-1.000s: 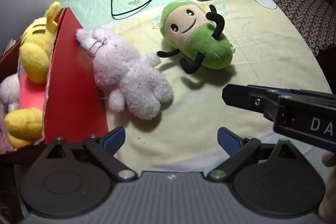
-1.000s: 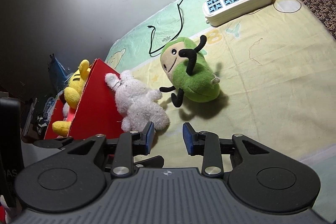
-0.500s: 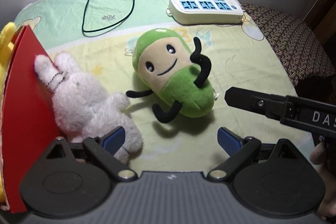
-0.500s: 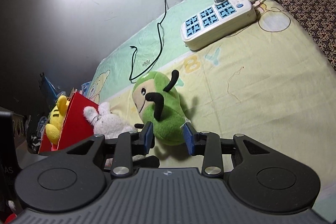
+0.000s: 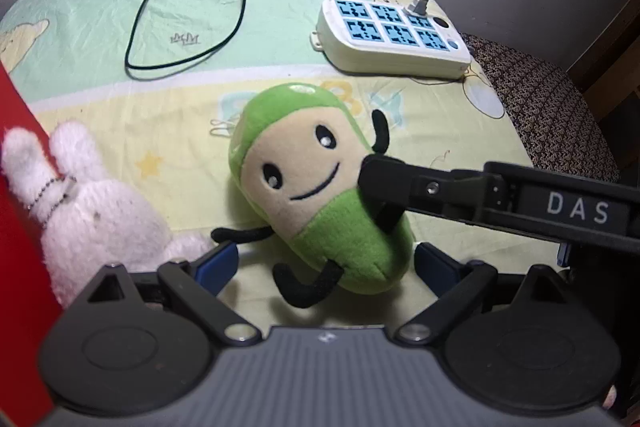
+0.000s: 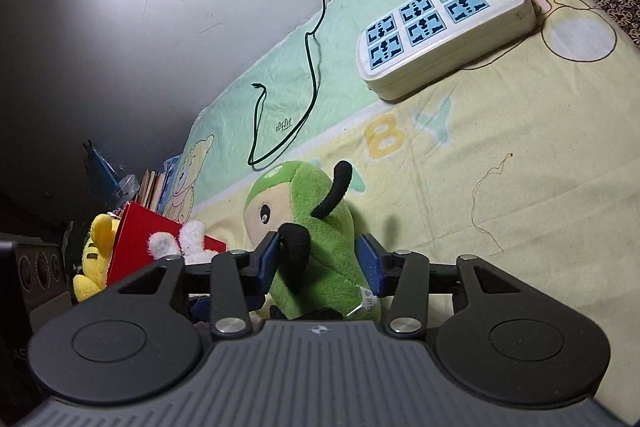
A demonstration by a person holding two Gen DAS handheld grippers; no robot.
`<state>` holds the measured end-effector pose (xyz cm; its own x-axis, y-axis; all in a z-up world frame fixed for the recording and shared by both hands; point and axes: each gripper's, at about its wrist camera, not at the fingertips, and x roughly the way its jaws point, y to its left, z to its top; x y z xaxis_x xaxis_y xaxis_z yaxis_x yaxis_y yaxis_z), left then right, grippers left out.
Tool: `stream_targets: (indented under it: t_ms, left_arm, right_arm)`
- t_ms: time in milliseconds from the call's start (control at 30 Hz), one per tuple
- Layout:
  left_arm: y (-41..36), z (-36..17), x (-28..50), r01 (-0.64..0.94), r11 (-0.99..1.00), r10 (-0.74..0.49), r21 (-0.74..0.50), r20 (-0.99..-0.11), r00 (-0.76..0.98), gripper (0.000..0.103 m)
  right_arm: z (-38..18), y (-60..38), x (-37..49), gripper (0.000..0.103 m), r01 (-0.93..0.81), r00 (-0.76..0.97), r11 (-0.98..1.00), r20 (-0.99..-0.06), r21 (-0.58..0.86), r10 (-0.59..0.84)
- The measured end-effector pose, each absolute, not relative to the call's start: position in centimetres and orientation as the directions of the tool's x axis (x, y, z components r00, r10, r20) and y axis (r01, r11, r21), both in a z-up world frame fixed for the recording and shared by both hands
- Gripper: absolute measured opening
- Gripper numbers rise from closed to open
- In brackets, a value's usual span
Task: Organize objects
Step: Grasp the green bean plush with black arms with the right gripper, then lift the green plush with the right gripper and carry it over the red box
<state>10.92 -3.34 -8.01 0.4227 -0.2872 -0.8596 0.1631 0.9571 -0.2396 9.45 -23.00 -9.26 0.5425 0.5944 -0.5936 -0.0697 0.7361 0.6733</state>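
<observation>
Red box [image 5: 20,227]: cut off by left wrist view's left edge; contents unseen there. White plush rabbit [image 5: 92,215]: lower body hidden behind left gripper [image 5: 326,265]. Green plush [image 6: 316,247]: base hidden behind right gripper [image 6: 320,259].

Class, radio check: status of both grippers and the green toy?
Right gripper open, jaws straddling green plush. Left gripper open, short of it. White bunny beside; nothing blocking.
</observation>
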Motion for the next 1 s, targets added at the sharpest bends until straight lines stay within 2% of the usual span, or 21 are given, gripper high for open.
stream_targets:
  t_ms: [233, 467, 1000]
  left_arm:
    - [-3.3, -8.4, 12.2, 0.177, 0.945, -0.326, -0.276, -0.84, 0.433, 0.094]
    - [-3.6, -8.5, 12.4, 0.194, 0.946, -0.319, -0.258, -0.839, 0.44, 0.091]
    - [-3.7, -6.9, 7.9, 0.234, 0.939, -0.333, -0.251, -0.831, 0.445, 0.087]
  right_arm:
    - [-10.9, -22.7, 10.9, 0.06, -0.074, 0.489, 0.662, -0.552, 0.746, 0.676]
    - [-11.9, -23.1, 10.8, 0.057, -0.03, 0.462, 0.586, -0.508, 0.81, 0.727]
    - [-10.8, -24.2, 6.6, 0.055, 0.028, 0.44, 0.545, -0.5, 0.838, 0.746]
